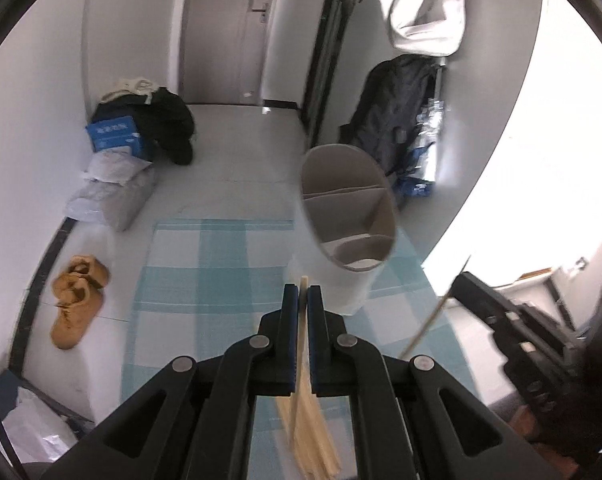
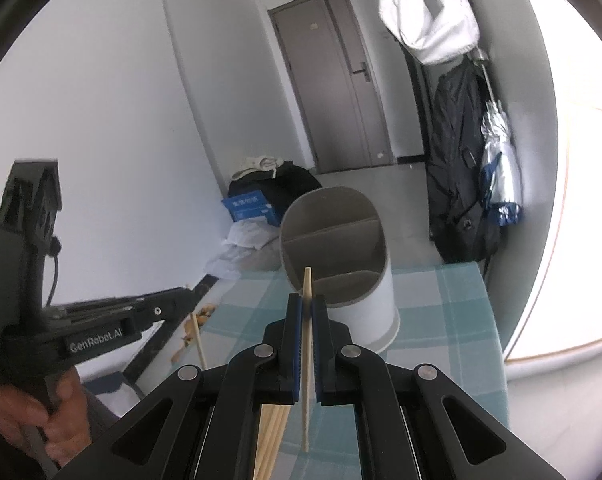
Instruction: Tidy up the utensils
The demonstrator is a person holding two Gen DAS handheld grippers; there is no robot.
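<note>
A white utensil holder (image 1: 347,216) with grey divided compartments stands on a teal checked tablecloth (image 1: 205,264); it also shows in the right wrist view (image 2: 341,256). My left gripper (image 1: 302,294) is shut on a wooden chopstick (image 1: 301,344), just short of the holder. My right gripper (image 2: 307,302) is shut on another wooden chopstick (image 2: 307,344), right in front of the holder. A pile of loose chopsticks (image 1: 313,440) lies on the cloth under the grippers and shows in the right wrist view (image 2: 271,436). The holder's compartments look empty.
The table (image 2: 453,312) ends at the left and far sides. On the floor are brown shoes (image 1: 77,300), bags (image 1: 113,192) and a blue box (image 1: 115,136). A dark backpack (image 2: 457,184) and an umbrella (image 2: 499,160) hang at the right wall.
</note>
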